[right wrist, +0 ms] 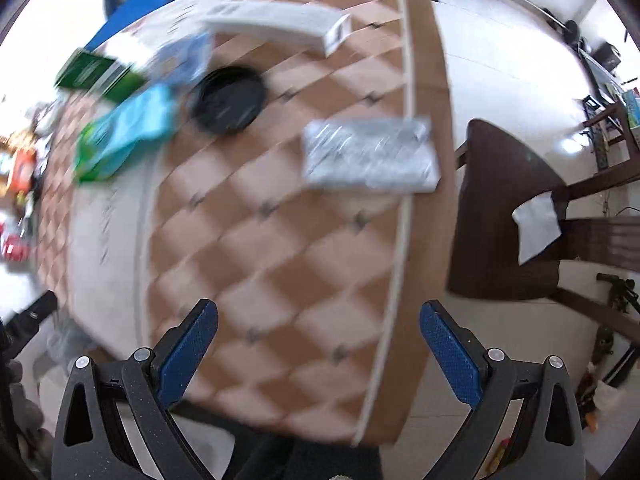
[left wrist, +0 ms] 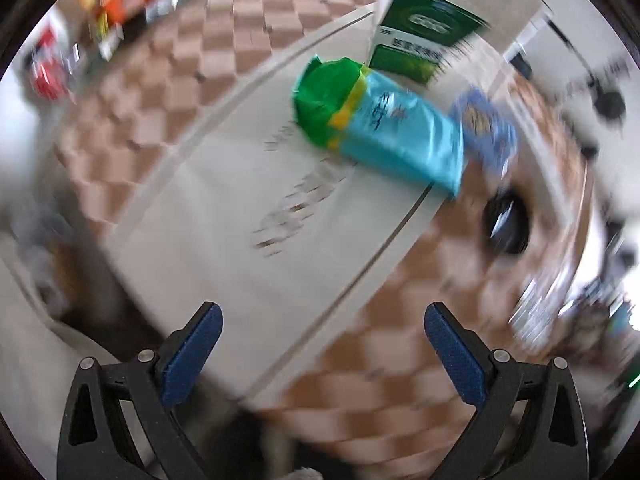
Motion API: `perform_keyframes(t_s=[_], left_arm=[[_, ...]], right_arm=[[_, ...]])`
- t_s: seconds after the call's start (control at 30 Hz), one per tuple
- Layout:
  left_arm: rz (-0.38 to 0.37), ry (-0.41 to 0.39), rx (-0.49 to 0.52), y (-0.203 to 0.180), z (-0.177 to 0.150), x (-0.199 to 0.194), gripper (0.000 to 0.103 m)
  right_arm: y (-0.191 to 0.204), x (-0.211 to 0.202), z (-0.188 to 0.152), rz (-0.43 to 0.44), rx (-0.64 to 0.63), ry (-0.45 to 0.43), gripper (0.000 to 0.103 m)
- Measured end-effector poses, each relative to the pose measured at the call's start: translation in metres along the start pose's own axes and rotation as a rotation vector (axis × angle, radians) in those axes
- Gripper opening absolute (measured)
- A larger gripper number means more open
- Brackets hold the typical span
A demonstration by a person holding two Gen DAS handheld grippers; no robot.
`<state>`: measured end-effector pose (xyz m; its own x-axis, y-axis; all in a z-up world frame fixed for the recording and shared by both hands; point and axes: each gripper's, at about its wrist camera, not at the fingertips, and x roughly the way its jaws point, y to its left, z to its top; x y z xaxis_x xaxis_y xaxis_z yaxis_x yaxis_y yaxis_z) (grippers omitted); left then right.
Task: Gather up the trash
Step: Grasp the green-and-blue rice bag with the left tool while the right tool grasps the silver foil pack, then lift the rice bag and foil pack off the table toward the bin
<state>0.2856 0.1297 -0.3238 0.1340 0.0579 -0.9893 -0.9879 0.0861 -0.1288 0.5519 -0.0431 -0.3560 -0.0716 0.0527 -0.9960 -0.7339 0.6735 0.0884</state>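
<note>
Your left hand-held gripper (left wrist: 322, 354) hung released and empty above the near edge of the desk (left wrist: 168, 120), blue pads spread wide, while the teal-and-green snack packet (left wrist: 380, 128) lay well ahead and slightly to the right on a pale sheet (left wrist: 248, 208). Both views were smeared by motion, so fine print could not be read. The packet looked light, soft and slick, likely to crinkle and slide if nudged; its flat teal midsection, taken across the narrow width, seemed the safest hold. A green carton (left wrist: 420, 36) stood just behind it, and a small blue wrapper (left wrist: 484, 128) sat just beside its right end, near a black round lid (left wrist: 506, 220). Your right hand-held gripper (right wrist: 318, 350) was likewise spread and carrying nothing, with a silvery foil packet (right wrist: 370, 156) straight ahead near the desk's right edge, thin and light by the look of it, and a long white box (right wrist: 280, 26) lay farther back.
</note>
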Motion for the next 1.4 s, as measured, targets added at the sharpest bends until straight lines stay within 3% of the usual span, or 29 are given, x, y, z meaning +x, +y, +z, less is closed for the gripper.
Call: perform_keyframes(t_s=[0.2, 0.33, 0.37, 0.4, 0.43, 0.5, 0.57, 0.6, 0.67, 0.87, 0.97, 1.13, 1.23, 1.3, 1.4], left_arm=[[-0.118, 0.089, -0.288, -0.021, 0.065, 0.049, 0.103], [-0.162, 0.123, -0.399, -0.026, 0.092, 0.073, 0.103], [-0.162, 0.125, -0.415, -0.027, 0.098, 0.078, 0.099], [-0.151, 0.126, -0.426, -0.027, 0.104, 0.083, 0.092], [-0.142, 0.124, -0.433, -0.026, 0.109, 0.086, 0.072], [-0.137, 0.118, -0.425, -0.025, 0.114, 0.089, 0.062], [-0.097, 0.083, -0.367, -0.027, 0.117, 0.085, 0.031], [-0.088, 0.073, -0.328, -0.028, 0.116, 0.083, 0.029], [-0.052, 0.059, -0.240, -0.030, 0.117, 0.081, 0.011], [0.074, -0.018, 0.084, -0.038, 0.075, 0.056, 0.008], [0.077, -0.003, 0.185, -0.038, 0.040, 0.048, 0.008], [0.085, 0.057, 0.262, -0.027, -0.009, 0.051, 0.008], [0.090, 0.089, 0.269, -0.021, -0.021, 0.055, 0.010], [0.095, 0.098, 0.234, -0.013, -0.021, 0.059, 0.015], [0.030, 0.122, 0.135, 0.004, -0.013, 0.064, 0.023]], right_arm=[[-0.028, 0.030, 0.067, 0.004, 0.126, 0.057, 0.102], [-0.038, 0.045, 0.093, 0.046, 0.262, 0.067, 0.102], [-0.039, 0.047, 0.096, 0.053, 0.285, 0.066, 0.102], [-0.039, 0.049, 0.099, 0.060, 0.305, 0.068, 0.102], [-0.038, 0.052, 0.101, 0.065, 0.317, 0.071, 0.102], [-0.035, 0.054, 0.102, 0.079, 0.329, 0.058, 0.102], [-0.033, 0.053, 0.103, 0.082, 0.335, 0.056, 0.102], [-0.033, 0.052, 0.102, 0.081, 0.339, 0.051, 0.102], [-0.038, 0.053, 0.100, 0.086, 0.354, 0.042, 0.102], [-0.069, 0.053, 0.079, 0.143, 0.542, 0.001, 0.102], [-0.077, 0.059, 0.062, 0.201, 0.643, 0.040, 0.102], [-0.080, 0.080, 0.055, 0.250, 0.747, 0.098, 0.102], [-0.070, 0.082, 0.069, 0.190, 0.709, 0.069, 0.090], [-0.062, 0.081, 0.081, 0.136, 0.658, 0.052, 0.088], [-0.044, 0.081, 0.102, 0.064, 0.560, 0.036, 0.087]])
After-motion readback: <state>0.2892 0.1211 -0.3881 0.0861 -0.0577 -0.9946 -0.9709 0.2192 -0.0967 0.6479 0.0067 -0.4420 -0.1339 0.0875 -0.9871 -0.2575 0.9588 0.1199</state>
